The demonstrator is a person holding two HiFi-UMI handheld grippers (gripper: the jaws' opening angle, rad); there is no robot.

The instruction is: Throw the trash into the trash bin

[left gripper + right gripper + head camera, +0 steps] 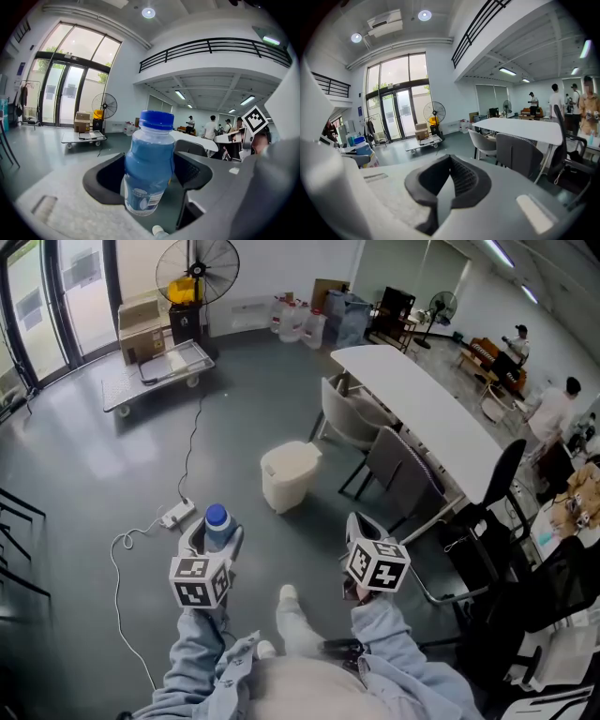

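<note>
A small plastic bottle (149, 164) with a blue cap stands upright between the jaws of my left gripper (149, 180), which is shut on it. In the head view the bottle (216, 526) sticks up from the left gripper (212, 542) at lower left. A cream trash bin (289, 475) with its lid down stands on the grey floor ahead, a little right of the bottle. My right gripper (354, 529) is held level beside the left one; its jaws (449, 183) are shut with nothing between them.
A long white table (427, 409) with grey chairs (405, 474) runs along the right. A power strip and white cable (176, 515) lie on the floor at left. A flat trolley (155, 376), boxes and a fan (197, 273) stand far back. People stand at the far right.
</note>
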